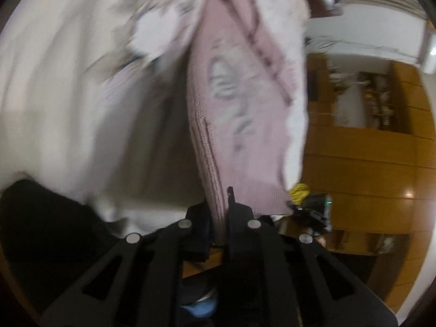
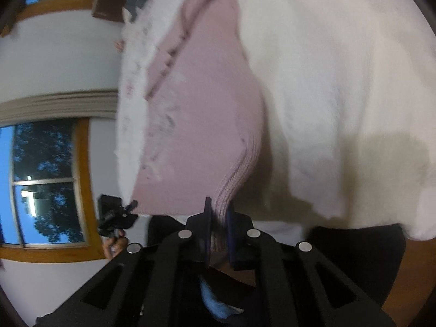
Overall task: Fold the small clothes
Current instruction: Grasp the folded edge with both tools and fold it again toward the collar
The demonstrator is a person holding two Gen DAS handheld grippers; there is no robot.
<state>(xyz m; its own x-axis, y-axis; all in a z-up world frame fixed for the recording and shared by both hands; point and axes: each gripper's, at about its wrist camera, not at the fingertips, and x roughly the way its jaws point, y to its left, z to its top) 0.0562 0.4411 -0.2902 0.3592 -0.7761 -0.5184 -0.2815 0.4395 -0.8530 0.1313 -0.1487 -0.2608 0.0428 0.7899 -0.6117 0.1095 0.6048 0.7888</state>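
Note:
A small pink knitted garment (image 1: 239, 103) with a faded print and white fluffy trim hangs in the air between both grippers. My left gripper (image 1: 219, 212) is shut on its ribbed hem at one corner. In the right wrist view the same pink garment (image 2: 201, 120) stretches away from my right gripper (image 2: 219, 218), which is shut on the ribbed hem at the other corner. The other gripper (image 1: 313, 209) shows small at the far corner in the left wrist view, and the left gripper's body (image 2: 114, 215) shows small in the right wrist view with a hand below it.
A person's white top (image 1: 68, 103) fills the space behind the garment in both views, with dark trousers (image 2: 354, 259) below. Wooden shelving (image 1: 368, 136) and a white wall stand at one side; a wood-framed window (image 2: 46, 182) is at the other.

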